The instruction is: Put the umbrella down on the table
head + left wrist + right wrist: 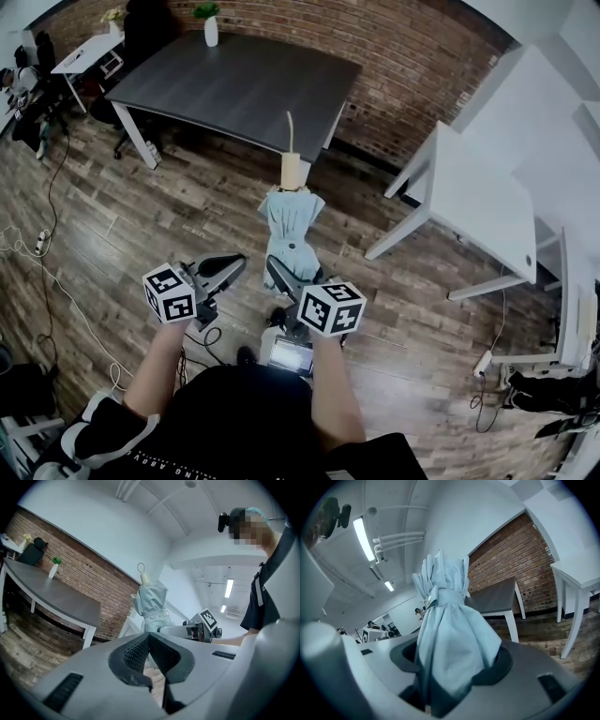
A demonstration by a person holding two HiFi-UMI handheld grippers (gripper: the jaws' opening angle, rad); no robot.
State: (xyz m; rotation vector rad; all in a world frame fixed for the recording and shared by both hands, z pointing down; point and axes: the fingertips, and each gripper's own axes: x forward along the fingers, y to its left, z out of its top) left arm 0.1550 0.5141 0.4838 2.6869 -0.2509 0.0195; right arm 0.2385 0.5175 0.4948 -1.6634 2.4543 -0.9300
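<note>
The folded light-blue umbrella [291, 220] stands upright in the air with its beige handle [292, 169] and cord loop on top. My right gripper [284, 272] is shut on its lower cloth part, which fills the jaws in the right gripper view [450, 634]. My left gripper [225, 265] hovers just to the left of it, shut with nothing between its pads [136, 651]. The left gripper view shows the umbrella [152, 604] and the right gripper [187, 631] side-on. The dark grey table [234, 84] lies ahead, across a stretch of wooden floor.
A white vase with a plant [210, 26] stands at the dark table's far edge. A white table [469, 202] is at the right, a white desk [89, 52] at the far left. Cables [56, 272] run over the floor on the left. A brick wall stands behind.
</note>
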